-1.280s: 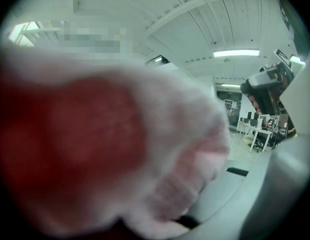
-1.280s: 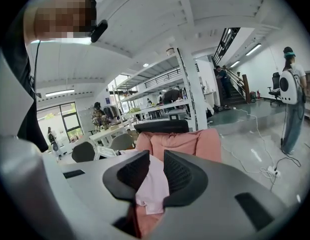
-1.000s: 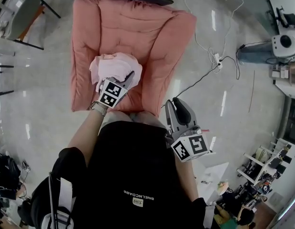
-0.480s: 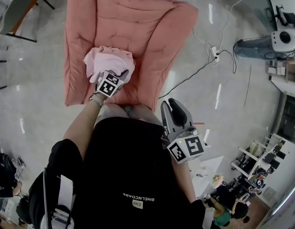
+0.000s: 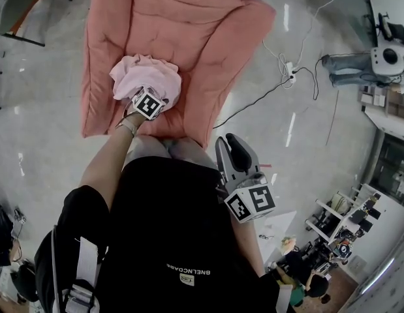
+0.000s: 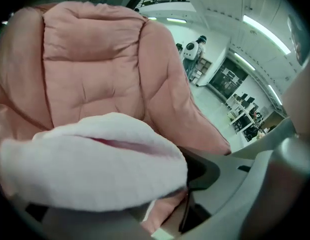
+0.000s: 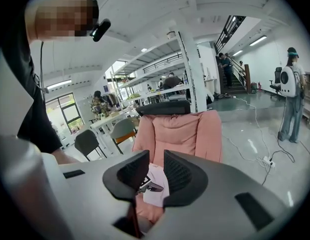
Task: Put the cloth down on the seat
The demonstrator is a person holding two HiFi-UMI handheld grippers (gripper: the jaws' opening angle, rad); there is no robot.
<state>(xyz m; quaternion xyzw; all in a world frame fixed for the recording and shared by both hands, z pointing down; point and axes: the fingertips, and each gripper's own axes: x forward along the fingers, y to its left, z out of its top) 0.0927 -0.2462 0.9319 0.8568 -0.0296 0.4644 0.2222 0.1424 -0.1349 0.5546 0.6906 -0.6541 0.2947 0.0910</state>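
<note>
While the pale pink cloth [image 6: 94, 164] lies bunched between them, the fingers [image 6: 207, 170] of the left gripper [image 5: 151, 96] are spread wide, having just been opening. The grip is released, and the one dark pad that can be seen stands at the cloth's edge; the other is hidden behind the fabric. The cloth is settled in a rumpled heap on the seat cushion of the pink armchair [image 5: 195, 38], toward the front of the seat and nearer the armrest at the left of the head view. The left gripper is tilted downward over the front of the seat, its marker cube turned up, and it is carried by a bare forearm [image 5: 109, 165] reaching out from a black top.

The fingers [image 7: 182, 176] of the right gripper [image 5: 235, 150] are parted by a narrow gap, and nothing is grasped between them. This gripper is held well apart from the cloth, off the front corner of the armchair over the glossy grey floor [image 5: 51, 155], and is aimed toward the chair. A dark cable [image 5: 254, 103] is trailed across the floor beside the chair.
</note>
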